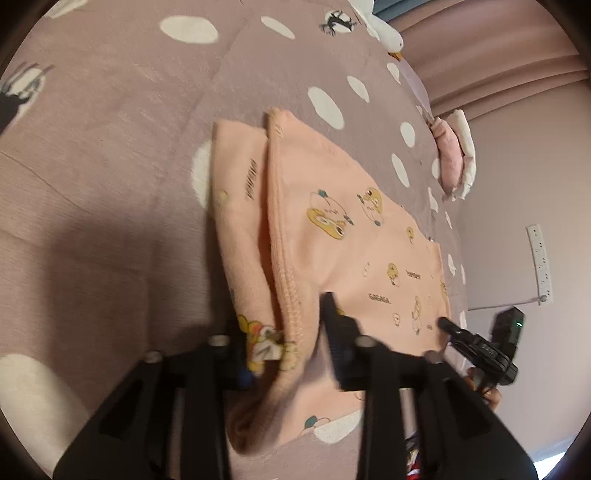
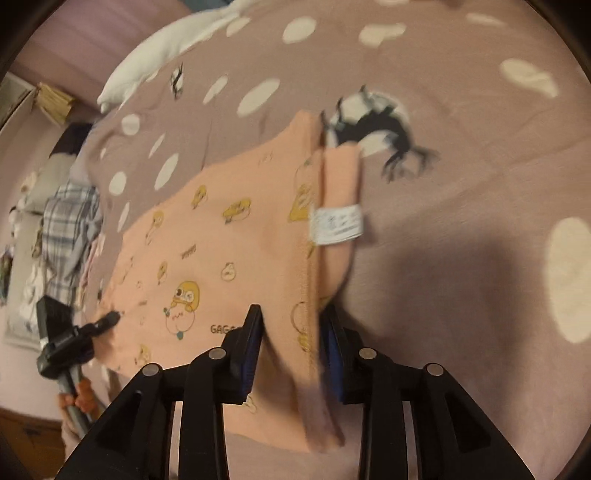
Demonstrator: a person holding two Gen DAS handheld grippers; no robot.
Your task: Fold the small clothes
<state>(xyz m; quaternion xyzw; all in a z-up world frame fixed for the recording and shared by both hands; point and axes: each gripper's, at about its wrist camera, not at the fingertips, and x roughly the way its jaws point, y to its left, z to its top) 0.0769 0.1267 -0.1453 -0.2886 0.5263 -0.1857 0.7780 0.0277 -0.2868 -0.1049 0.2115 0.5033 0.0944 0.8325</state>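
Note:
A small peach garment [image 1: 351,240] [image 2: 221,240] printed with yellow cartoon ducks lies on a mauve bedspread [image 1: 110,147] [image 2: 461,147], one side folded over so a double edge runs up the middle. A white care label [image 2: 336,225] shows on the lower layer. My left gripper [image 1: 284,325] has its jaws apart, with the ribbed folded edge loose between them. At the opposite end, my right gripper [image 2: 291,325] also stands open around the folded edge. Each gripper appears small in the other's view, its tip at the garment's far corner.
The bedspread has white dots and black bird prints. A white goose toy [image 1: 384,33] and a pink cushion [image 1: 452,155] lie at the bed's far edge by the wall. A white pillow [image 2: 166,48] and plaid clothing [image 2: 70,229] sit beyond the garment.

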